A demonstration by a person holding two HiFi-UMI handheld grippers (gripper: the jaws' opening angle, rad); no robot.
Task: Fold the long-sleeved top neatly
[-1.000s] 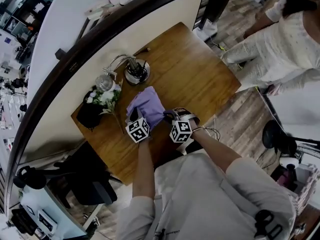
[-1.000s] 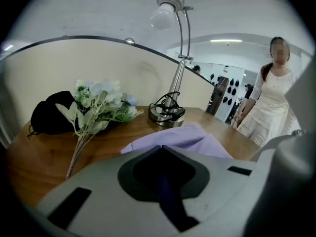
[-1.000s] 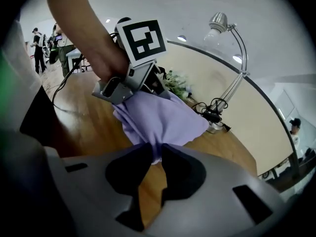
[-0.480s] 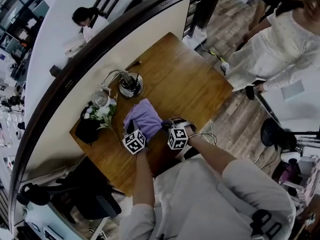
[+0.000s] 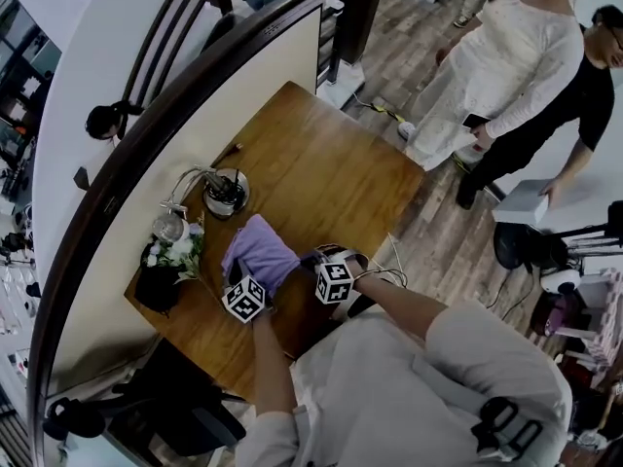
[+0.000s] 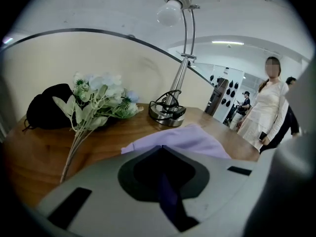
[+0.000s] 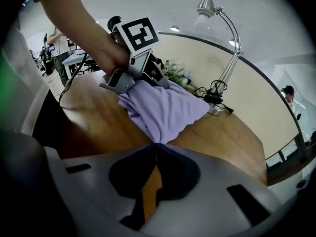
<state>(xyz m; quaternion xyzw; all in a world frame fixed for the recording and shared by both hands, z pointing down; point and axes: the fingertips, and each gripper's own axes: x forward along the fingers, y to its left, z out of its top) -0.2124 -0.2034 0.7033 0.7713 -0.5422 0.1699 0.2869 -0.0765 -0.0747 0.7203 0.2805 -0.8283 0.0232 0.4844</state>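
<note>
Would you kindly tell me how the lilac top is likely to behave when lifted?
Probably floppy: the top puckers toward the right tool, whose jaws have just closed on its edge. Likely light: its wavy hem suggests thin cloth. It would probably sag between that and the left tool, also pinching it.

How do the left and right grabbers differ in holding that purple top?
The left gripper has cloth running deep down between its jaws; the right gripper, whose jaws have just closed, pinches only a gathered point of the purple top at its tips. The left holds the top's left side, the right its right side. Both are shut on it.
</note>
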